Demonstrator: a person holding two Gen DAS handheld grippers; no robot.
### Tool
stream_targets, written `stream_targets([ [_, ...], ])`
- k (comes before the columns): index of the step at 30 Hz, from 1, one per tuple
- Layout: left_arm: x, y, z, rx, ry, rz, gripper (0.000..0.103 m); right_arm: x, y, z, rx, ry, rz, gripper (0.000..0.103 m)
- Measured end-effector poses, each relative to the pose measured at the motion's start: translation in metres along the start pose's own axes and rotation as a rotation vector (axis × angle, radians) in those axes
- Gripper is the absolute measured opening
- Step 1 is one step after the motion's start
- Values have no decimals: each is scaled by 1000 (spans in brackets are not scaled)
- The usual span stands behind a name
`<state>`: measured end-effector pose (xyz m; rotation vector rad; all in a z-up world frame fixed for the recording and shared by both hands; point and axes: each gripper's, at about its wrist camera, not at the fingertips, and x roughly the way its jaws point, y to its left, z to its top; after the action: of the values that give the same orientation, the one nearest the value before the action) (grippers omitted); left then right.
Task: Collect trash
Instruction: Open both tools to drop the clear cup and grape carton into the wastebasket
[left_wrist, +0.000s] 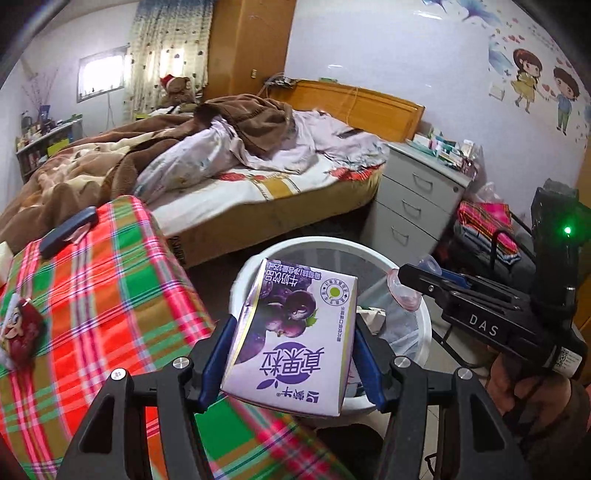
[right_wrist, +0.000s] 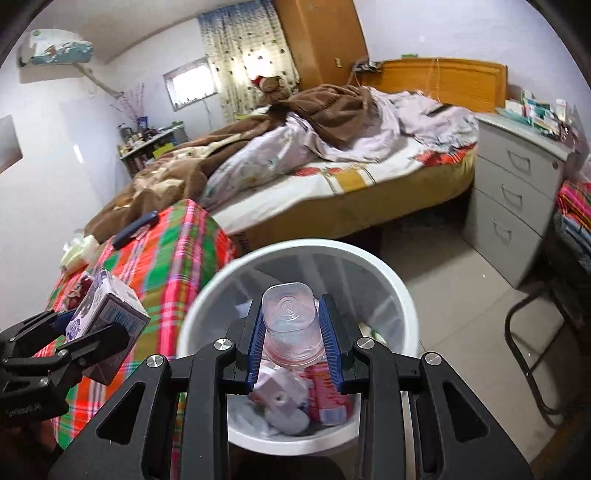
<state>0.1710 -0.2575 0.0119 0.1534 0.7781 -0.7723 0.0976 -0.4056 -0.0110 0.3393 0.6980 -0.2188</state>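
Observation:
My left gripper (left_wrist: 291, 354) is shut on a purple milk-drink carton (left_wrist: 291, 339) and holds it beside the left rim of the white trash bin (left_wrist: 424, 317). The carton also shows in the right wrist view (right_wrist: 105, 314), over the plaid table edge. My right gripper (right_wrist: 291, 332) is shut on a clear plastic cup (right_wrist: 290, 321) and holds it over the open bin (right_wrist: 399, 291), which holds several pieces of trash. The right gripper shows in the left wrist view (left_wrist: 406, 291) over the bin's right side with the cup (left_wrist: 404, 291).
A plaid-covered table (left_wrist: 110, 295) stands left of the bin, with a dark flat object (left_wrist: 68, 230) and a cartoon-print packet (left_wrist: 20, 332) on it. A bed (left_wrist: 258, 173) lies behind, a grey drawer unit (left_wrist: 413, 199) at right, a dark metal chair frame (right_wrist: 528, 332) right of the bin.

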Motion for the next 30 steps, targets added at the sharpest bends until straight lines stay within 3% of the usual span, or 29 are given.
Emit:
stream_targets([
  [8,33,-14,0,31,54,14,61,12,-19,-2,2,42,-18,30],
  [15,43,-17,2,32,54,9,61,19,-24,-3,-1,56,-24,30],
  [19,43,-14,2,15,46,-1,70,20,-24,-3,3,68,-14,31],
  [21,42,-11,2,1,48,-4,70,20,-24,-4,-7,65,-31,37],
  [23,40,-11,1,4,42,-3,70,19,-23,-4,-13,58,-37,60],
  [30,27,-1,-2,-22,20,9,70,14,-20,-3,3,46,-21,60],
])
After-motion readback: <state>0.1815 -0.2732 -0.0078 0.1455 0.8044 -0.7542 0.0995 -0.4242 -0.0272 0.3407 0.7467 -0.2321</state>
